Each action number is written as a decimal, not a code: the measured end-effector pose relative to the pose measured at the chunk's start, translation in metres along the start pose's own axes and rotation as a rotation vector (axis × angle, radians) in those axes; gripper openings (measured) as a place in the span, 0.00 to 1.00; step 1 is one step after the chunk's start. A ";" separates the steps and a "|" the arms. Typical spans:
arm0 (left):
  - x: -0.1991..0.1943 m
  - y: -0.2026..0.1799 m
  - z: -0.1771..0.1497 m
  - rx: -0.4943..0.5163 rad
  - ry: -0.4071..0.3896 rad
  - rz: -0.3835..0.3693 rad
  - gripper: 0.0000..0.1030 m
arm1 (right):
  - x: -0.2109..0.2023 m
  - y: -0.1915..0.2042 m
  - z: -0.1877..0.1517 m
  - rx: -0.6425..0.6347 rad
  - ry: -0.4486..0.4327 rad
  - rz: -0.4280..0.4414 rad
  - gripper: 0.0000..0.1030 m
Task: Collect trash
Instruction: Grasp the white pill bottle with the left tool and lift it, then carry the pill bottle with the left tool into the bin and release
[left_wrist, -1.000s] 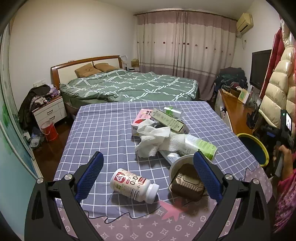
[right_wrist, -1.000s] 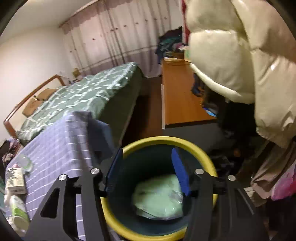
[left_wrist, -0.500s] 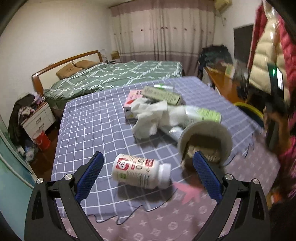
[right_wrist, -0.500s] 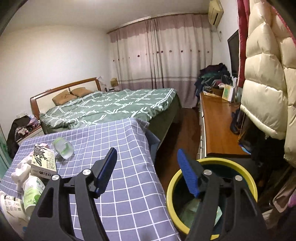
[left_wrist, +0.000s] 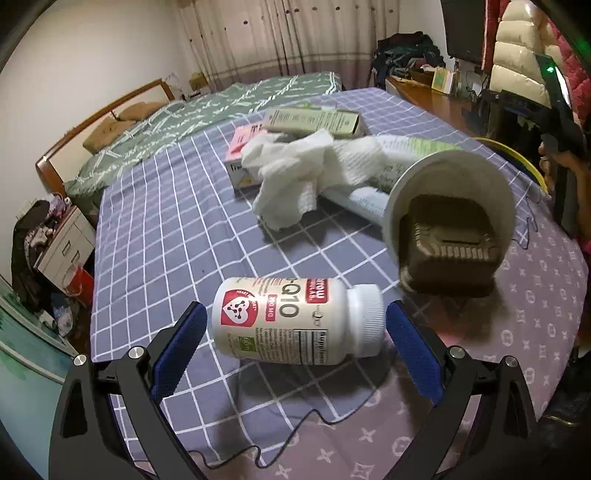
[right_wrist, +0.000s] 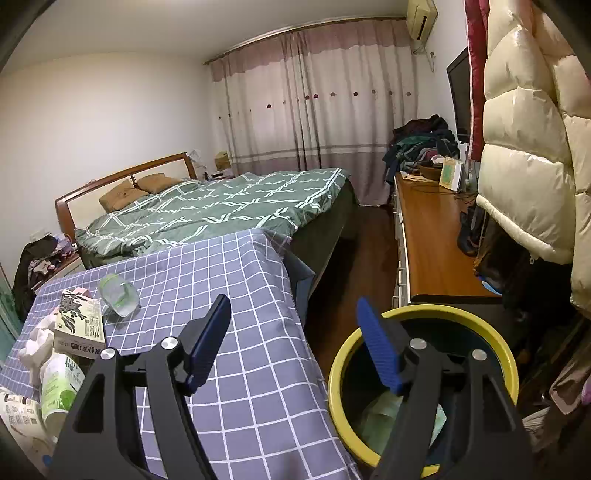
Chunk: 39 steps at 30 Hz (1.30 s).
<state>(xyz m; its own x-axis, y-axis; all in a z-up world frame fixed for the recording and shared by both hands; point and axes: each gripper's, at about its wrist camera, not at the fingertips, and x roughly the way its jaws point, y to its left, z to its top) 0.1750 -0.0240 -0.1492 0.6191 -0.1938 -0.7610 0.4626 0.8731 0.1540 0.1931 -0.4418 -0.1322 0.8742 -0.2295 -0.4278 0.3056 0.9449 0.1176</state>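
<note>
Checked cloth is covering the worktop; the left hand-held gripper is being held wide around the lying pill bottle without pressing, ready for gripping, while the empty right hand-held gripper is being opened beside the yellow bin.

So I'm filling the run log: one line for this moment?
left gripper: open, straddling bottle | right gripper: opening, empty, beside bin | bin: holds green trash

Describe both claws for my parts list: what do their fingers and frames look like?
Both match. The left claw and right claw have black open-triangle frames with silver bolt heads, each ending in two flat fingers faced with ribbed blue pads. No cables or sleeves show.
</note>
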 end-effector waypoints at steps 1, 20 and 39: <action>0.003 0.002 0.000 -0.003 0.004 -0.005 0.93 | 0.000 0.000 0.000 0.001 0.000 0.000 0.66; -0.040 0.004 0.034 -0.087 -0.072 0.025 0.81 | -0.002 -0.002 0.001 -0.010 0.014 -0.016 0.67; -0.029 -0.181 0.197 -0.012 -0.188 -0.285 0.81 | -0.095 -0.105 -0.017 0.035 0.022 -0.106 0.70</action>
<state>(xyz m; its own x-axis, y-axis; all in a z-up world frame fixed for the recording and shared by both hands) 0.1988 -0.2644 -0.0311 0.5726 -0.5087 -0.6429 0.6268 0.7771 -0.0567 0.0723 -0.5150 -0.1189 0.8280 -0.3216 -0.4594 0.4086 0.9070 0.1015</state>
